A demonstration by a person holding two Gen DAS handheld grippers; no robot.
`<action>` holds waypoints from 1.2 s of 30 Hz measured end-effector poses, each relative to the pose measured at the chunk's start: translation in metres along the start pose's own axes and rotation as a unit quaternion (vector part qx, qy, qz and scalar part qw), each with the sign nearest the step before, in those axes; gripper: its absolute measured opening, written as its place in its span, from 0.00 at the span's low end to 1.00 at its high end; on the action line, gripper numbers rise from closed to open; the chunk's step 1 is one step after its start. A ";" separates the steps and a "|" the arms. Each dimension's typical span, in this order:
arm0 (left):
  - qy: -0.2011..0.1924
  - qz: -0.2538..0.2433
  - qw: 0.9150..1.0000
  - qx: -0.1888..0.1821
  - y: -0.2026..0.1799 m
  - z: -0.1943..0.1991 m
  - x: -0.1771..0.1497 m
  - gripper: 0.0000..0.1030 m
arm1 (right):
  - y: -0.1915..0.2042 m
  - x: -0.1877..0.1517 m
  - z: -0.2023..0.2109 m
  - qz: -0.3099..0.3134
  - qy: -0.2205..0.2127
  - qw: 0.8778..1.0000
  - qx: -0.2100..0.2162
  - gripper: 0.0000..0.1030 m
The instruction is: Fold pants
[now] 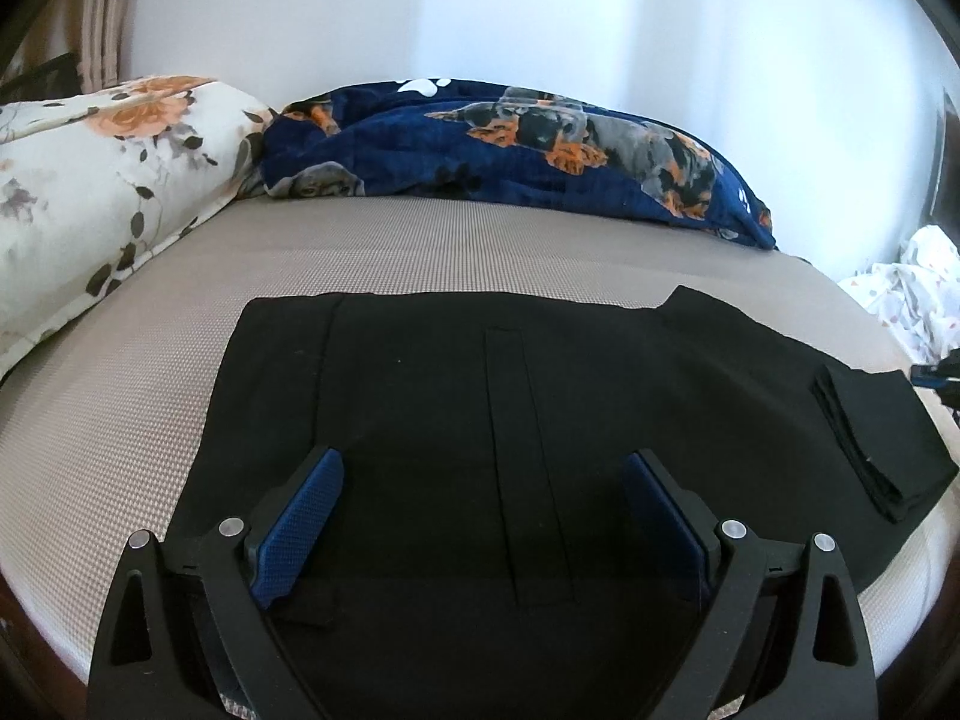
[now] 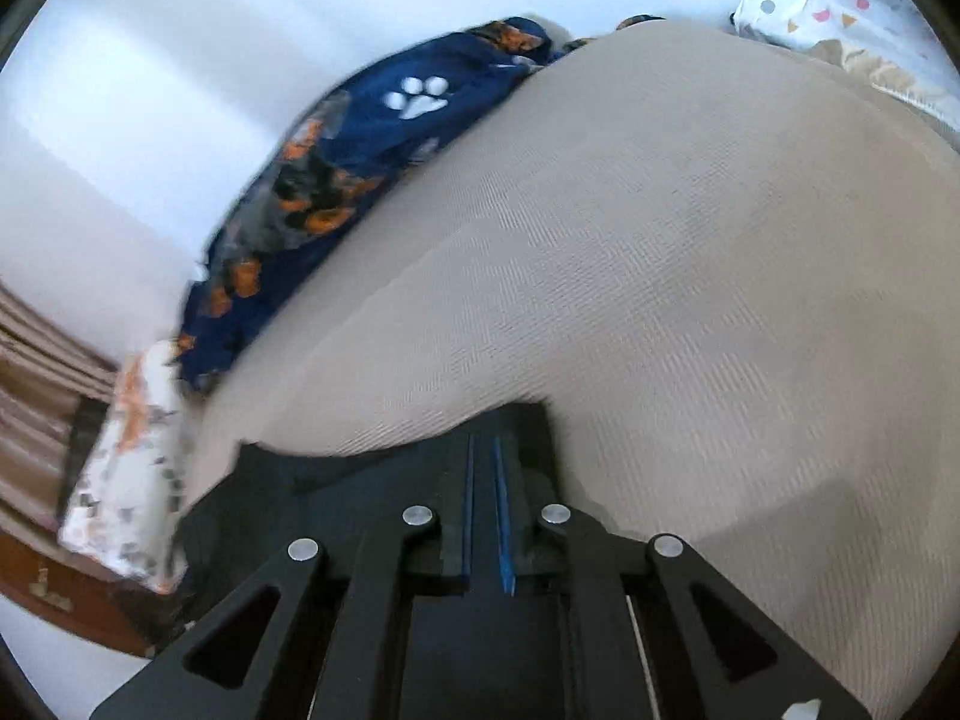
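I am looking across a bed (image 1: 420, 240) covered in a beige, finely woven sheet, set against a plain white wall (image 1: 540, 12). Along the wall side lies one navy blanket (image 1: 510, 144) printed with dogs and a white paw mark. Beside it, at the left of my left view, lies one floral pillow (image 1: 102, 180) in cream with orange blooms. At the far right edge sits a bundle of white bedding (image 1: 918, 294) with small coloured shapes. A strip of curtain (image 1: 102, 18) hangs in the upper left corner.

One pair of black pants (image 1: 480, 396) lies flat on the sheet near the front edge of the bed, smooth and dark. A long narrow seam panel runs down its middle. At its right end the cloth is doubled over into a neat layered fold (image 1: 864, 438).

My left tool (image 1: 483, 516) hangs over the pants with its two blue pads wide apart and nothing between them.

My right tool (image 2: 487, 516) shows in a blurred, tilted view. Its pads stand nearly together, with only a thin slit between them. Black cloth (image 2: 360, 492) lies under and around the fingers, but I cannot tell whether any is pinched.
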State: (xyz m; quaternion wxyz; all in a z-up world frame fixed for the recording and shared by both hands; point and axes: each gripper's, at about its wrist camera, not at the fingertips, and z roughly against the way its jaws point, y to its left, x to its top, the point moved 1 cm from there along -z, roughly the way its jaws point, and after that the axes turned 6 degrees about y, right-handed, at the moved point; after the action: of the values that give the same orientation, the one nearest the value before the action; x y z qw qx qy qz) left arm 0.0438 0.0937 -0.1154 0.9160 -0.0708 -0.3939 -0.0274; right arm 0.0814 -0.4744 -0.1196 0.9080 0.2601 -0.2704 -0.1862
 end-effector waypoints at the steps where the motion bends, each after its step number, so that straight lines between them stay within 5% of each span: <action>1: 0.000 0.000 1.000 0.000 0.000 0.000 0.000 0.92 | -0.002 0.003 -0.006 -0.003 0.006 1.000 -0.009 0.08; 4: 0.000 0.000 1.000 0.000 -0.001 0.000 0.000 0.92 | -0.010 0.006 -0.015 -0.026 0.009 0.999 -0.033 0.00; 6: 0.001 -0.002 1.000 0.002 0.000 0.000 0.000 0.92 | -0.008 0.004 -0.006 -0.031 -0.004 0.999 -0.022 0.09; 11: -0.001 0.001 1.000 -0.001 0.000 0.000 0.000 0.92 | 0.040 -0.027 0.040 0.030 -0.120 0.992 -0.011 0.09; 15: -0.005 0.005 1.000 0.004 0.000 0.001 0.001 0.92 | 0.089 -0.069 0.045 0.086 -0.168 0.982 0.007 0.09; 20: -0.051 0.034 0.998 -0.007 0.012 0.031 0.002 0.92 | 0.148 -0.122 0.025 0.171 -0.149 0.974 0.011 0.09; 25: -0.070 0.096 0.992 -0.037 0.071 0.082 0.007 0.92 | 0.192 -0.155 0.012 0.255 -0.122 0.959 0.004 0.09; 27: -0.052 0.110 0.992 -0.038 0.105 0.093 0.009 0.91 | 0.204 -0.167 0.010 0.282 -0.119 0.952 0.007 0.09; 30: 0.003 0.127 0.990 -0.058 0.147 0.093 0.006 0.75 | 0.216 -0.176 0.006 0.304 -0.114 0.946 0.009 0.13; 36: 0.080 0.162 0.965 -0.188 0.167 0.072 -0.008 0.72 | 0.219 -0.180 -0.014 0.298 -0.078 0.951 0.015 0.18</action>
State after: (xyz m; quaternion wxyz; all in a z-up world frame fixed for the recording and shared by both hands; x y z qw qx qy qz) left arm 0.0046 0.2697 -0.0908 0.9069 -0.3021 -0.2905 0.0420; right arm -0.0086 -0.2085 -0.0752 0.8942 0.1663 -0.4083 0.0772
